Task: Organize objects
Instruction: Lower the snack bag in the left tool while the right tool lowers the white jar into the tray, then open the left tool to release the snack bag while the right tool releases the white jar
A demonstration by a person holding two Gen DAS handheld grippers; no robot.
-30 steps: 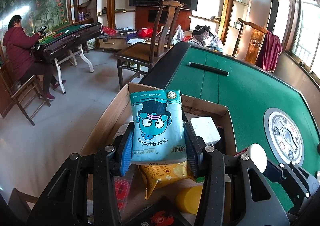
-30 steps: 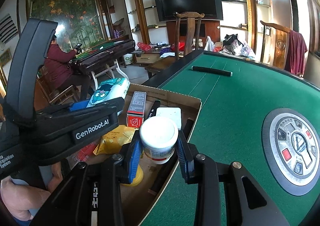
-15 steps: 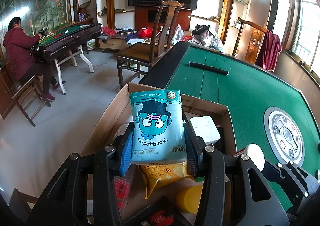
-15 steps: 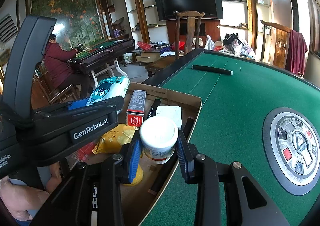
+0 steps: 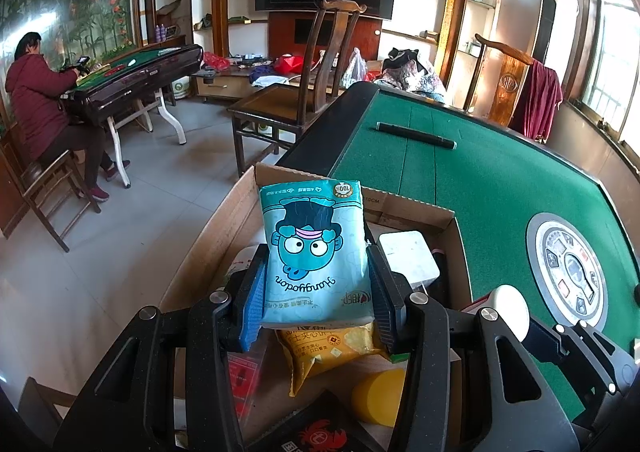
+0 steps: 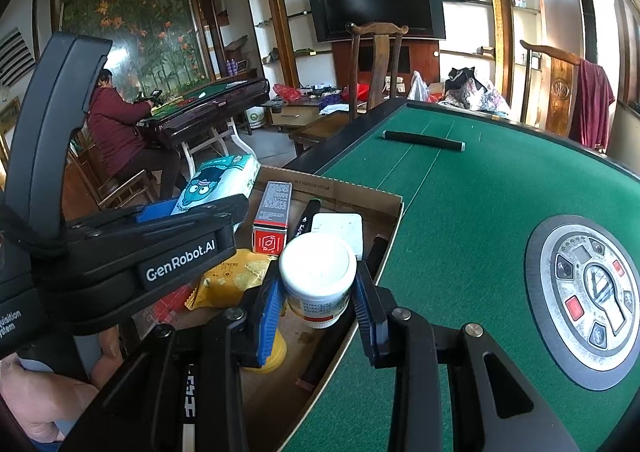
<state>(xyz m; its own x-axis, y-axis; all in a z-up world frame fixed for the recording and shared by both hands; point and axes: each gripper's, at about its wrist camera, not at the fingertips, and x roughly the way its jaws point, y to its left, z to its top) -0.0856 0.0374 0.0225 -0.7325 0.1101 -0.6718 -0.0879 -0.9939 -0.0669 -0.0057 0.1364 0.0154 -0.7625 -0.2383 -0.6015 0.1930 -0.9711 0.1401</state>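
Left gripper (image 5: 316, 284) clamps tissue pack (image 5: 316, 252) above box (image 5: 416, 208); soft pack could slump out. Right gripper (image 6: 318, 292) clamps white jar (image 6: 318, 276) over box edge; smooth jar may slip, hit table (image 6: 480, 192).

Teal cartoon-printed tissue pack (image 5: 316, 252): glossy plastic film
White-lidded round jar (image 6: 318, 278): smooth plastic, paper label
Brown open box (image 5: 416, 208): matt corrugated cardboard
Green table top (image 6: 480, 192): matt felt cloth
Yellow snack packet (image 5: 328, 348): shiny crinkled foil
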